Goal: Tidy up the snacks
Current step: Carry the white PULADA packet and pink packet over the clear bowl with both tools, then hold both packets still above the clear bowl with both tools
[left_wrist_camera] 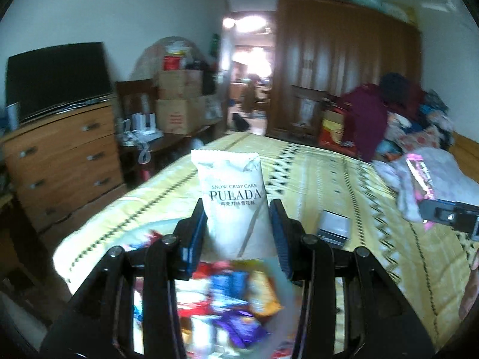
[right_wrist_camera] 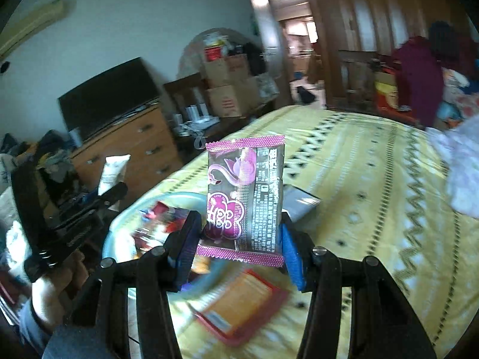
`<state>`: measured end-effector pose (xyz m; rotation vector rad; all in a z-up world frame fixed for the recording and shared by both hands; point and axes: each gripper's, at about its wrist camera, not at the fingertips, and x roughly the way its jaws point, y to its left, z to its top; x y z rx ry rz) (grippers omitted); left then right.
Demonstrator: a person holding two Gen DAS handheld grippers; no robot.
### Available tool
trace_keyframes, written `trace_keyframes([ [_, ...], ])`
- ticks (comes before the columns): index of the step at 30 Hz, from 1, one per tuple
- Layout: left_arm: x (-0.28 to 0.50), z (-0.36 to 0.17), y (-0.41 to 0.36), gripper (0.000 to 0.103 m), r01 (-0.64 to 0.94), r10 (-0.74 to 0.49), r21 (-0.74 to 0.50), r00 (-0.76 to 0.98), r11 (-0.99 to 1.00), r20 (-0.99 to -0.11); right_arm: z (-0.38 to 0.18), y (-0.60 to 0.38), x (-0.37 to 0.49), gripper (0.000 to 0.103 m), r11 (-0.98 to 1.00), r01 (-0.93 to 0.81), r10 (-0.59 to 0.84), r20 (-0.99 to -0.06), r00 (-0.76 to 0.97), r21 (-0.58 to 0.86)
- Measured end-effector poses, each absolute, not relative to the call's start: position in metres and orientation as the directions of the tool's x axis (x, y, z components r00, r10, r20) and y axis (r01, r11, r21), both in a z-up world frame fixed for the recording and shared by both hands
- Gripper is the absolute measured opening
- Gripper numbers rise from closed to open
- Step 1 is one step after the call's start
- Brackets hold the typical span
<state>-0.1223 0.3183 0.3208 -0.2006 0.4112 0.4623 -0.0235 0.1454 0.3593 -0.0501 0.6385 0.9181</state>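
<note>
Left wrist view: left gripper [left_wrist_camera: 238,227] pinching white snack packet [left_wrist_camera: 232,191] by lower half, right gripper [right_wrist_camera: 238,239] pinching pink packet [right_wrist_camera: 245,191] likewise, both above bed [left_wrist_camera: 329,176] nr its foot edge; light, crinkly, slippery film w/ prob. brittle contents, so grip sealed ends gently.

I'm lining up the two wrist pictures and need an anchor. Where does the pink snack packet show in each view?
Left wrist view: the pink snack packet sits at the far right edge, sticking up from the right gripper.
Right wrist view: it stands upright in the centre, clamped between that gripper's jaws.
Shared landmark: the dark television on the wooden dresser, at the left in both.
</note>
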Motion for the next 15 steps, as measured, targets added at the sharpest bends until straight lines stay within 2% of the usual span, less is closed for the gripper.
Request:
trace_keyframes([
  [6, -0.130, 0.305, 0.378, 0.042, -0.554, 0.443, -0.111, 0.756, 0.825, -0.482, 0.371, 0.238, -0.027, 0.055, 0.526, -0.823, 0.757, -0.558, 0.339, 0.214],
  [15, -0.118, 0.273, 0.408, 0.042, -0.560, 0.413, -0.112, 0.718, 0.821, -0.561, 0.346, 0.336, -0.024, 0.055, 0.450, -0.859, 0.745, -0.633, 0.211, 0.243],
])
